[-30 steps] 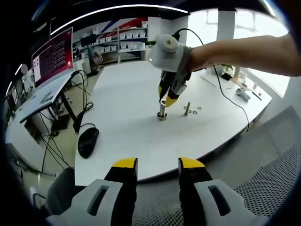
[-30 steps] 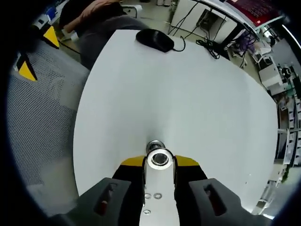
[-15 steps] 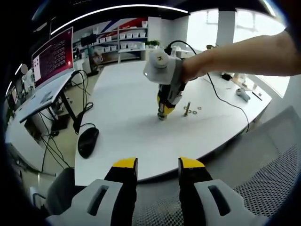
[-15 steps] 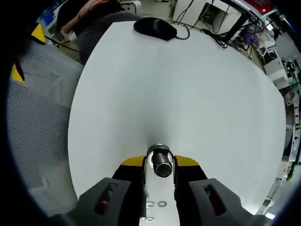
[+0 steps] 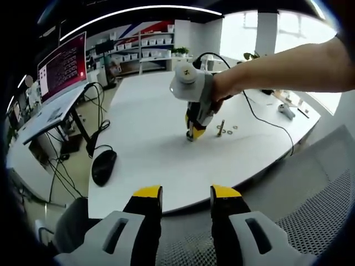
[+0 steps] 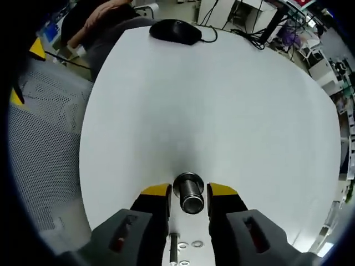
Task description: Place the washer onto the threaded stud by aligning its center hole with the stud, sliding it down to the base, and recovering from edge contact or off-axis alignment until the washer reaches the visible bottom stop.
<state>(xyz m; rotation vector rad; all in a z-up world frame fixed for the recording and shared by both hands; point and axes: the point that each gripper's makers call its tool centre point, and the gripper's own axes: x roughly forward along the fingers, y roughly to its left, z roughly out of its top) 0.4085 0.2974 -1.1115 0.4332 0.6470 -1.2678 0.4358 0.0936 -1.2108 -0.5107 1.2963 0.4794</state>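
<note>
Your right arm (image 5: pixel 288 64) reaches in across the table (image 5: pixel 155 116) from the right of the left gripper view, forearm roughly level, hand wrapped round the right gripper (image 5: pixel 193 132), which points steeply down with its yellow tips at the table surface. In the right gripper view, the right gripper (image 6: pixel 188 195) looks almost straight down, and its jaws are parted, one on each side of a dark metal cylinder (image 6: pixel 189 192) that stands upright on the table. The cylinder sits centred in the gap; whether the pads touch it, I can't tell. Nothing is clamped that I can see. The threaded stud (image 5: pixel 221 127) stands upright just beside your right gripper, on the side nearer the window, in the left gripper view; in the right gripper view it shows as a thin rod (image 6: pixel 173 247) low between the jaw bodies, behind the cylinder. Loose washers (image 5: pixel 229 131) lie flat on the table around the stud's foot, two more visible at (image 6: pixel 190 244); I can't tell whether any washer is on the stud. Your left gripper (image 5: pixel 186 199) hangs off the near table edge, level, jaws spread and empty, well apart from the stud. A black mouse (image 5: pixel 104 166) lies on the table's left edge.
</note>
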